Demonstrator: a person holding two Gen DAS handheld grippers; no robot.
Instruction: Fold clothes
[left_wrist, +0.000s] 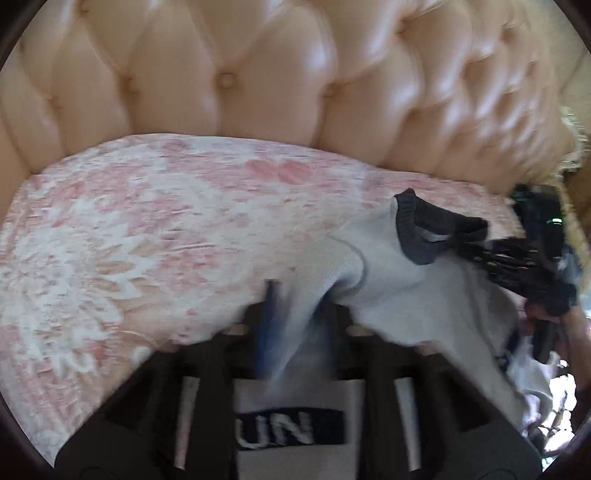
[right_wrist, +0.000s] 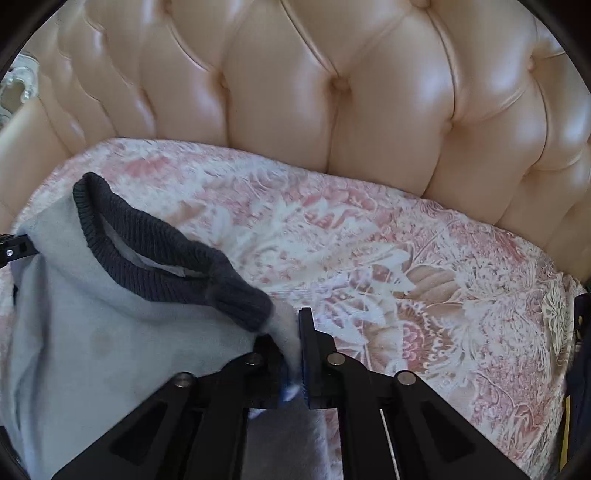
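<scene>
Here's the garment: a pale grey knit sweater with a dark charcoal ribbed collar (right_wrist: 110, 332), held up off the bed and stretched between the two grippers. The ribbed collar band (right_wrist: 166, 254) curls open at the top, a lighter inner lining showing inside the neck hole. The body cloth sags in soft folds below it, and there's a faint darker smudge on the grey fabric in the right wrist view. From the left wrist camera the same sweater (left_wrist: 388, 280) runs off to the right, collar (left_wrist: 424, 229) lifted, lower edge trailing down toward the bedspread.

Now the tools. The right gripper (right_wrist: 295, 354) is clamped on the sweater's shoulder just beside the collar, cloth pinched between its black fingers with a blue pad showing on the inner face. The left gripper (left_wrist: 295, 317) has grey fabric bunched between its fingers too, so it looks clenched on the sweater, though motion blur smears that spot and I'm not certain how tight the grip is. In the left view the right gripper (left_wrist: 528, 258) appears at the far right, black frame with a small green light, a hand (left_wrist: 576, 328) behind it.

Underneath, a pink and white floral patterned bedspread (right_wrist: 406, 280) covers the bed, and behind it stands a peach tufted leather headboard with buttons (right_wrist: 332, 85).
</scene>
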